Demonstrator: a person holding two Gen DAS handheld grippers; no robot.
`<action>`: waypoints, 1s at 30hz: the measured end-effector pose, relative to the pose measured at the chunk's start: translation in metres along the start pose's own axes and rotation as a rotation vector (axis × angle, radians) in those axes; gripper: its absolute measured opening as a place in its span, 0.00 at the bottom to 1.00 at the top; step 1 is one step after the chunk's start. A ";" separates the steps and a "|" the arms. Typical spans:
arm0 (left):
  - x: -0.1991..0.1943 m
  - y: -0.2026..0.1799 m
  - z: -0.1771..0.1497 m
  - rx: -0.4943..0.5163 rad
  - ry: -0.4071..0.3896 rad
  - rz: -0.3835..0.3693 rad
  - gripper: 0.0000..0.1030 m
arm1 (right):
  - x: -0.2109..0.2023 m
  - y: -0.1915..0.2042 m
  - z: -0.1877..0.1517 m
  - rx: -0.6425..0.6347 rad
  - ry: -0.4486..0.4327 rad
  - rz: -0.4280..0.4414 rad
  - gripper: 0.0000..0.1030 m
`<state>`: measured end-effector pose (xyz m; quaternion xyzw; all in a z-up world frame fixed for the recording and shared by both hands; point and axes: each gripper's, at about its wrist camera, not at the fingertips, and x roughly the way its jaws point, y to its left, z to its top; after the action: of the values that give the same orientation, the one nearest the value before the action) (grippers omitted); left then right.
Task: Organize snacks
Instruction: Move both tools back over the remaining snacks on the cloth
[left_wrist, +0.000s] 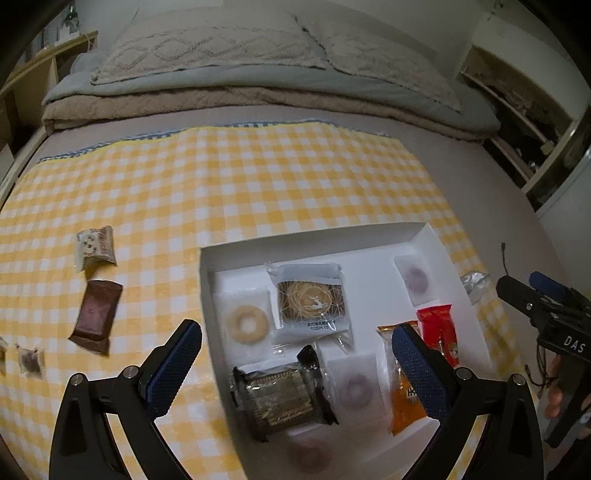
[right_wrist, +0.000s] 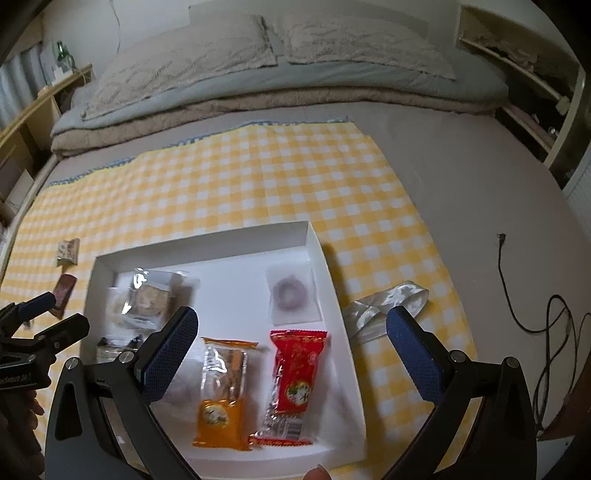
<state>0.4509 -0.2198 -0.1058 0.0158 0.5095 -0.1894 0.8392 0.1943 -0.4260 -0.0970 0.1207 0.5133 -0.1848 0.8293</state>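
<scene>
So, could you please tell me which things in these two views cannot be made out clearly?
- Ring snack, left wrist view: motion-blurred at the box's near end; wrapper unreadable.
- Small packets, left wrist view: blurred, partly cut off by the left edge.
- Clear-wrapped snacks, right wrist view: blurred, partly behind the right gripper's finger.
- Brown bar, right wrist view: partly hidden by the left gripper.

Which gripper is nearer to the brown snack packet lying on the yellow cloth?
Left. The left gripper hangs just right of the brown packet; the right gripper is beyond the white box.
</scene>
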 end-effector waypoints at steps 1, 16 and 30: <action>-0.005 0.001 -0.001 -0.001 -0.003 0.001 1.00 | -0.004 0.001 0.000 0.001 -0.006 0.000 1.00; -0.087 0.036 -0.020 -0.007 -0.078 0.047 1.00 | -0.050 0.043 -0.009 -0.028 -0.058 0.033 1.00; -0.148 0.110 -0.044 -0.045 -0.128 0.123 1.00 | -0.056 0.121 -0.005 -0.085 -0.075 0.123 1.00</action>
<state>0.3895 -0.0636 -0.0176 0.0162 0.4571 -0.1268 0.8802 0.2191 -0.3044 -0.0475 0.1097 0.4807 -0.1161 0.8622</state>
